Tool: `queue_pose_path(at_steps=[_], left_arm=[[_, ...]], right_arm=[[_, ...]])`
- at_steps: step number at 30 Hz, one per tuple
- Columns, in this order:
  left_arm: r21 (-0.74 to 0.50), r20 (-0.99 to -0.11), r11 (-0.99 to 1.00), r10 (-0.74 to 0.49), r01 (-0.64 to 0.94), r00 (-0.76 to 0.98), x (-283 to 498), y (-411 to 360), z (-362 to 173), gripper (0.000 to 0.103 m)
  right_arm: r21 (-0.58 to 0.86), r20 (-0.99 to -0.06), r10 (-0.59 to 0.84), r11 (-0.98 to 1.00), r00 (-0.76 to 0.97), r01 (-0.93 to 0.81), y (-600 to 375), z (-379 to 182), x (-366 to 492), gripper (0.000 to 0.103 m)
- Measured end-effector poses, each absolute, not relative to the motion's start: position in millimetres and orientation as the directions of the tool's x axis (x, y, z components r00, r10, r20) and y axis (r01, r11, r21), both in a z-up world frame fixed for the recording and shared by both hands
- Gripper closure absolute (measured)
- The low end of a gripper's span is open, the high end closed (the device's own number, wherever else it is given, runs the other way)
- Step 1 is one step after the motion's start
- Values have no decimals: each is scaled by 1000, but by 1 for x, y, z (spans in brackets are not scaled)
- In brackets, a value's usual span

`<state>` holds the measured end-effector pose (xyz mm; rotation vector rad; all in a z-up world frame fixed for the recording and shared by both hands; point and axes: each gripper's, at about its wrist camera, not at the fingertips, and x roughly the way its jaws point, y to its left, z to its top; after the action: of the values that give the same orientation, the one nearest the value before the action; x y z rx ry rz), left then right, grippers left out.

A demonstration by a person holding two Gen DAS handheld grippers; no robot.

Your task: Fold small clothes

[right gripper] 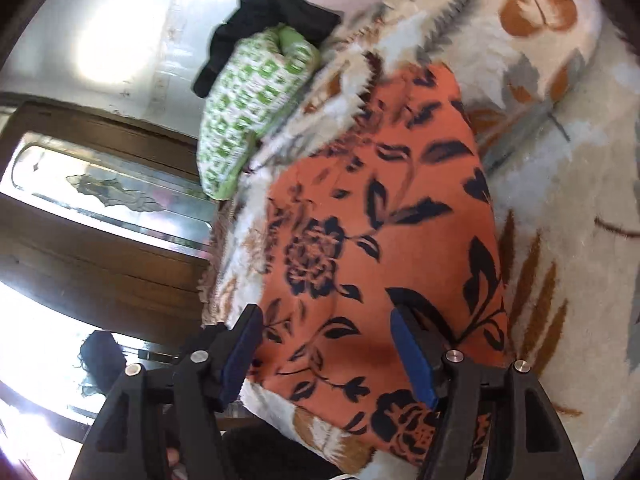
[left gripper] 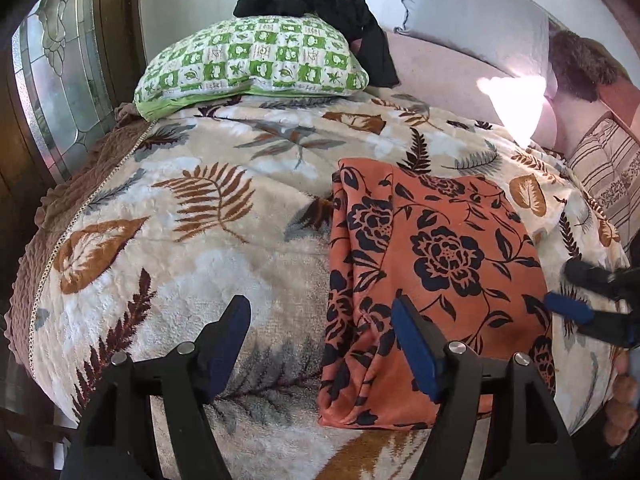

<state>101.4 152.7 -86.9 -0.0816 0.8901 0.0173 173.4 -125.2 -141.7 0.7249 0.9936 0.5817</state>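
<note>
- Left wrist view: the left gripper (left gripper: 320, 344) hangs with its jaws spread and nothing between the pads; its right finger is over the near left part of the orange garment (left gripper: 436, 280), its left finger over the blanket (left gripper: 180, 240).
- Right wrist view: the right gripper (right gripper: 326, 356) is likewise released, jaws apart over the garment's near end, gripping nothing. From the left wrist camera it shows at the garment's right edge.
- One orange garment with dark flowers lies folded into a long panel on the blanket, right of centre.
- One black garment (left gripper: 320, 6) is crumpled on top of the one green-checked pillow (left gripper: 248, 60) at the far end.
- One grey pillow (left gripper: 476, 20) leans on the wall; one striped cushion (left gripper: 608, 168) sits at the far right.
- One glass-panelled wooden door (left gripper: 60, 92) stands left of the bed.
</note>
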Motion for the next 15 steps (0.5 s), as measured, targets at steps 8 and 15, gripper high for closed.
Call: queue_pose_path(at_steps=[8, 15], left_arm=[[-139, -790, 988, -70, -67, 609, 119, 163, -99, 29], [-210, -813, 976, -140, -59, 564, 146, 167, -117, 28]], right_arm=[[739, -594, 644, 674, 482, 11, -178, -158, 172, 31], [769, -592, 679, 637, 435, 53, -180, -188, 198, 28]])
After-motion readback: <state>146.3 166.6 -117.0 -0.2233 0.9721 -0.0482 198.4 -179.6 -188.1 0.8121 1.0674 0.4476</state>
